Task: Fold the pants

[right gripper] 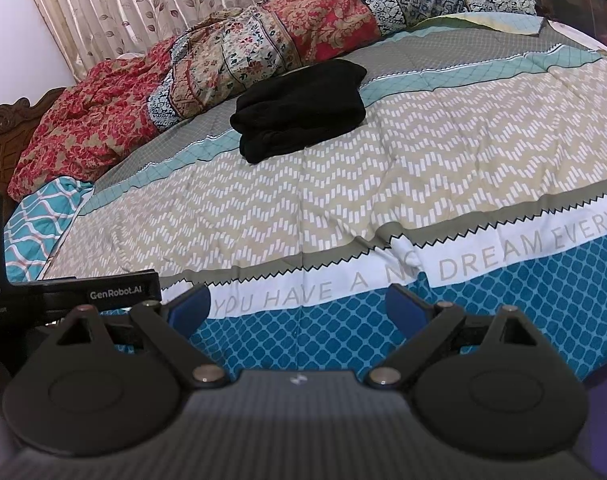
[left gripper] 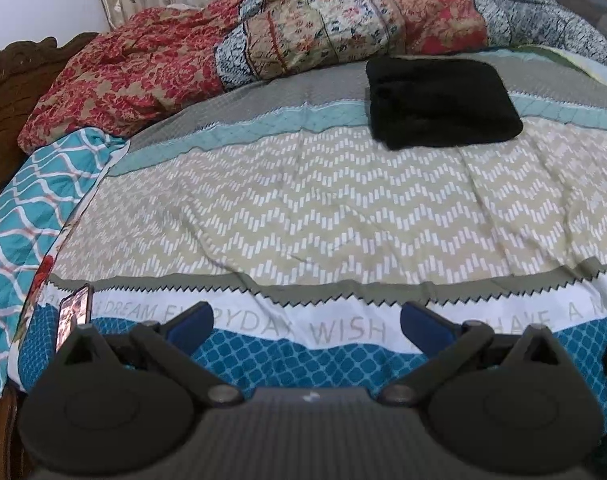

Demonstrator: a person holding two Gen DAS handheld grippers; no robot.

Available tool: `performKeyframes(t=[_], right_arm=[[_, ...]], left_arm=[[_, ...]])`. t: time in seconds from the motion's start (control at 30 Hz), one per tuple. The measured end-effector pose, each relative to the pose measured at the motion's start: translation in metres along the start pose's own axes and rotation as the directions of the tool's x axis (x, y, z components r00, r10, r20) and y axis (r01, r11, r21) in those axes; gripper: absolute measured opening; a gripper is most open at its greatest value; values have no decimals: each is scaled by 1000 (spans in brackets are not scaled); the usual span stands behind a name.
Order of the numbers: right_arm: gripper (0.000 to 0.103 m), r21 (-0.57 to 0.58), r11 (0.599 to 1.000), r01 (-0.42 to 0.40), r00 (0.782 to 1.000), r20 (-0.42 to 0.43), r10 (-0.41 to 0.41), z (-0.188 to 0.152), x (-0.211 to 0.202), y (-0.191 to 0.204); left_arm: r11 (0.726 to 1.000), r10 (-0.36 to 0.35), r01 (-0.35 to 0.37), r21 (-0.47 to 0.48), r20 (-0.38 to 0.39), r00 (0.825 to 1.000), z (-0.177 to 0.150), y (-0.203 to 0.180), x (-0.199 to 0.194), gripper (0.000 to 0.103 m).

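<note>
The black pants (left gripper: 439, 102) lie folded into a compact rectangle on the bed's patterned cover, far from both grippers; they also show in the right wrist view (right gripper: 301, 110). My left gripper (left gripper: 305, 322) is open and empty, held near the bed's front edge over the blue-and-white band. My right gripper (right gripper: 299, 306) is open and empty, also at the front edge. The left gripper's black body (right gripper: 83, 292) shows at the left of the right wrist view.
A rumpled red and floral quilt (left gripper: 263, 44) lies along the far side of the bed. A teal patterned pillow (left gripper: 35, 192) sits at the left. A phone (left gripper: 75, 308) stands at the front left edge. A carved wooden headboard (left gripper: 11, 80) is at the left.
</note>
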State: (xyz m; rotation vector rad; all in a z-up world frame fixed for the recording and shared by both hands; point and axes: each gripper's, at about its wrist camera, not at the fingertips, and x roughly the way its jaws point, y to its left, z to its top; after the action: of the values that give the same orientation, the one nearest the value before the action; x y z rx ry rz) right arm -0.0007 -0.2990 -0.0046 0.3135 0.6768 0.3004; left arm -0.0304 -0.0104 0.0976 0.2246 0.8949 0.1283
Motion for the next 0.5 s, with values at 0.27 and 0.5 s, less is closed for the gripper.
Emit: performKeyframes(t=[0.27,0.5], right_arm=[[96,-6,1000,-4,1000,-2,4,0,0,1],[96,-8,1000,-3,1000,-7,3,0,1,1]], left_arm=[[1000,3,-3,-1,0,1000,0,5,1,103],[1000,-3,2,13,14,1000,-1,5,0,103]])
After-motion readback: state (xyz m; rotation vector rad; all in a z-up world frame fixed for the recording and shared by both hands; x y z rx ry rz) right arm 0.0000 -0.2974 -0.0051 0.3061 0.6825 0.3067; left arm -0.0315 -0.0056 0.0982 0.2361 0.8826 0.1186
